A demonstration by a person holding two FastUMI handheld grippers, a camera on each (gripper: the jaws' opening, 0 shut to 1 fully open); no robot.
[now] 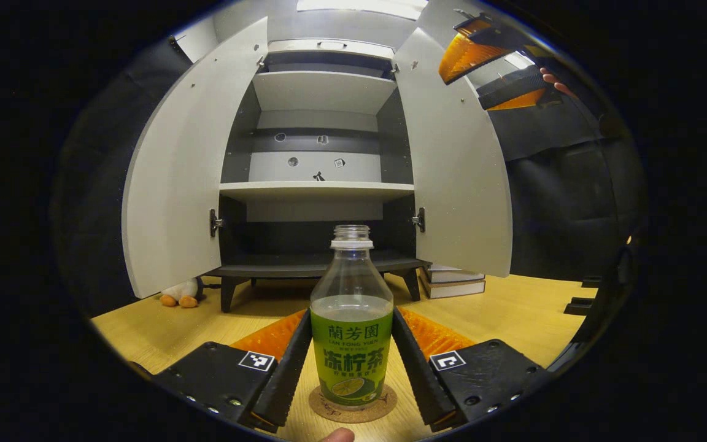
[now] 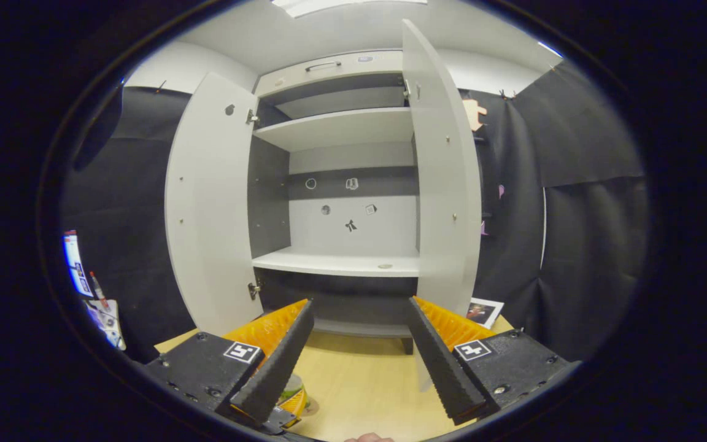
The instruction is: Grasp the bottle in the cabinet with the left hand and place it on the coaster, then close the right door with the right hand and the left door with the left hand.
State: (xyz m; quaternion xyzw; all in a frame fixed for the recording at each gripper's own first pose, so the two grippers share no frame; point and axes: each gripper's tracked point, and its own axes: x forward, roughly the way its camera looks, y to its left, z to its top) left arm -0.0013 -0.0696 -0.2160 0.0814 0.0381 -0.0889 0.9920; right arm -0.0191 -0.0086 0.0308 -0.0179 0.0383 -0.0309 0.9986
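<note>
Bottle (image 1: pixel 351 319): clear plastic, uncapped, green-labelled, holding a pale liquid up to just above the label; it stands upright on the round cork coaster (image 1: pixel 353 406) on the wooden worktop (image 1: pixel 513 313), in front of the cabinet (image 1: pixel 323 184). Left gripper (image 1: pixel 351 362): its fingers (image 1: pixel 286 368) flank the bottle on both sides, at or just off the label; whether they press on it cannot be told. Cabinet: both doors stand open, left door (image 1: pixel 175 166) and right door (image 1: pixel 458 159); the white shelves (image 1: pixel 316 190) inside carry no bottle, and small stickers dot the back panel. Right gripper (image 2: pixel 353 362): fingers spread with nothing between them, facing the open cabinet. Periphery: a plush toy (image 1: pixel 180 292) beside the left door and stacked books (image 1: pixel 455 282) beneath the right door.
</note>
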